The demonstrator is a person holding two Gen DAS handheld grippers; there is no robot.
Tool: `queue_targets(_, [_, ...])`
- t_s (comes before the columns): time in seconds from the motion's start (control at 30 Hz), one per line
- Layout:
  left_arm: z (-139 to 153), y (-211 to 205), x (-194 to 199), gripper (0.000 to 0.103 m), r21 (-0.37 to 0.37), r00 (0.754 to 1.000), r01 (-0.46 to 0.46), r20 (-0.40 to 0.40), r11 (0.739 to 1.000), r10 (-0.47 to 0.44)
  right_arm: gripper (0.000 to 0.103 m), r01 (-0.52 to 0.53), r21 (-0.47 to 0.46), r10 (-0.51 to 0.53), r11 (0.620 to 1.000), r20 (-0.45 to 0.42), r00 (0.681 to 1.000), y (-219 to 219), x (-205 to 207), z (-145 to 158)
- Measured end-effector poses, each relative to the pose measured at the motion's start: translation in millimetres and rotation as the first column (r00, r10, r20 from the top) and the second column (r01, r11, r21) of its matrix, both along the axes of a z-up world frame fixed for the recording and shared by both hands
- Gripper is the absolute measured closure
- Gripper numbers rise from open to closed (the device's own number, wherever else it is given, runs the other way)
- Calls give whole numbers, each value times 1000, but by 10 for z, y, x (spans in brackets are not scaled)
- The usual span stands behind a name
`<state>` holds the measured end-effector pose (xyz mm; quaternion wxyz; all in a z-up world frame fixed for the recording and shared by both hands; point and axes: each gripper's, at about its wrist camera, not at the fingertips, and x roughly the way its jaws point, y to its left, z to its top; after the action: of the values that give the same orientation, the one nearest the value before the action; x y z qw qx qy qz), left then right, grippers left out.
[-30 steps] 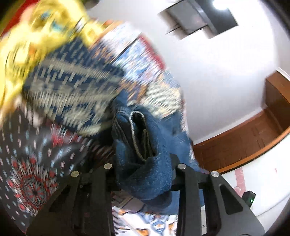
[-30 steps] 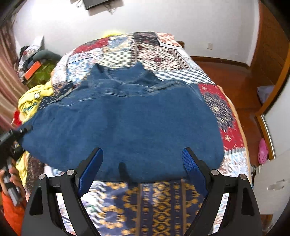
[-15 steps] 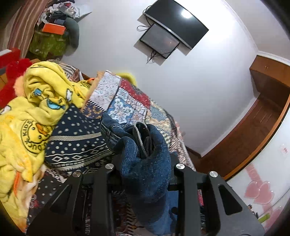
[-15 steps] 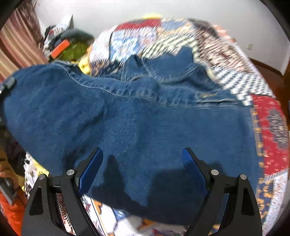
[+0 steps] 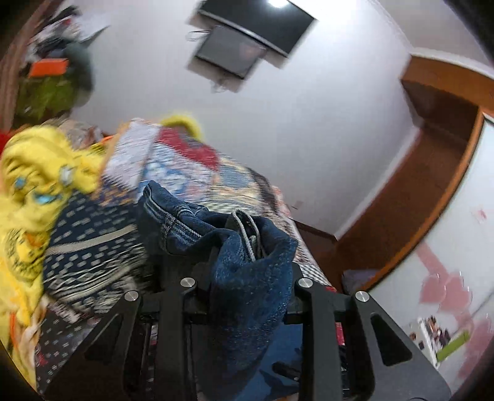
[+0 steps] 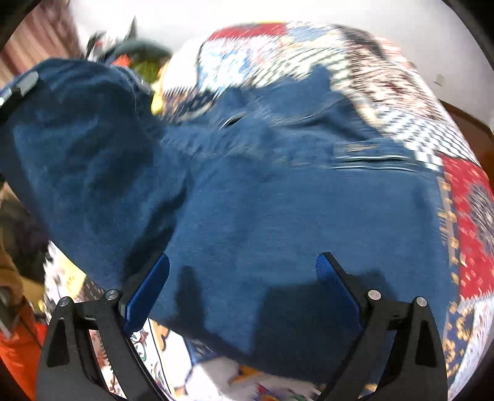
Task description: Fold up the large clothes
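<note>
While the left gripper clamps a bunched denim garment edge (stitching visible), its dark-blue body drapes mid-frame over the patchwork quilt; right gripper spread wide, holding nothing.

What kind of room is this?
Most likely a bedroom at home: a bed with a patchwork quilt, a yellow cartoon blanket heaped beside it, and a TV on the wall.
</note>
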<state>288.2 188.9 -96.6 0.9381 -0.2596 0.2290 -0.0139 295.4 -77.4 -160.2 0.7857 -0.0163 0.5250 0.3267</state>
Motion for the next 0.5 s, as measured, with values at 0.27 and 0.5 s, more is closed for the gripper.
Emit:
queue_targets(0.27, [119, -1396, 824, 77, 60, 962, 272, -42, 960, -270, 8, 268, 3, -267, 963, 97, 959, -1276, 20, 305])
queue_targets(0.5, [-539, -2538, 911, 78, 166, 840, 522, -268, 837, -471, 8, 435, -17, -432, 900, 102, 896, -2109, -68, 331])
